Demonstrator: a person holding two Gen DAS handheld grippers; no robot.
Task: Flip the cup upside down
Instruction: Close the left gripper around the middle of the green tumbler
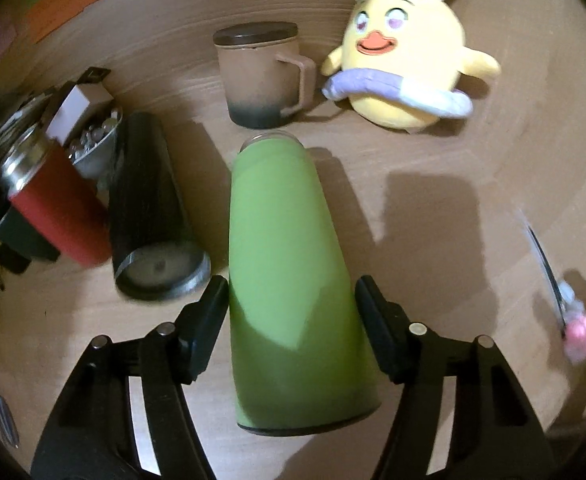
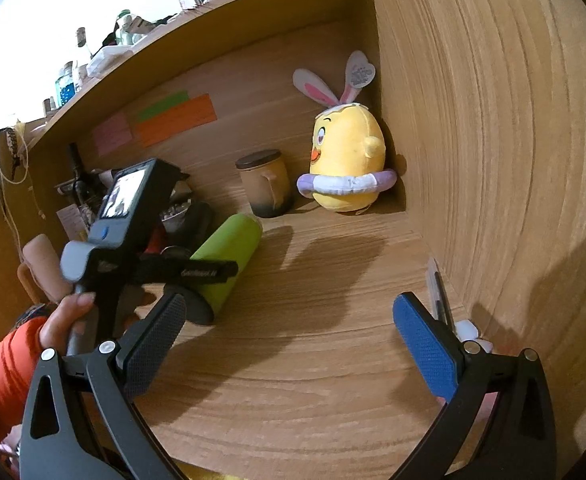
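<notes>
A tall green cup (image 1: 289,272) lies between the fingers of my left gripper (image 1: 292,320), its dark base toward the camera and its clear rim pointing away. The jaws stand on either side of it; the left finger (image 1: 209,320) touches it, the right finger (image 1: 377,328) shows a thin gap. In the right wrist view the green cup (image 2: 229,256) is tilted low over the wooden desk (image 2: 313,340), with the left gripper around it. My right gripper (image 2: 289,344) is wide open and empty above the desk.
A brown lidded mug (image 1: 263,76) and a yellow chick plush (image 1: 405,64) stand at the back. A black tumbler (image 1: 149,208) lies on its side beside a red flask (image 1: 53,204). A pen (image 2: 439,292) lies by the right wooden wall (image 2: 513,160).
</notes>
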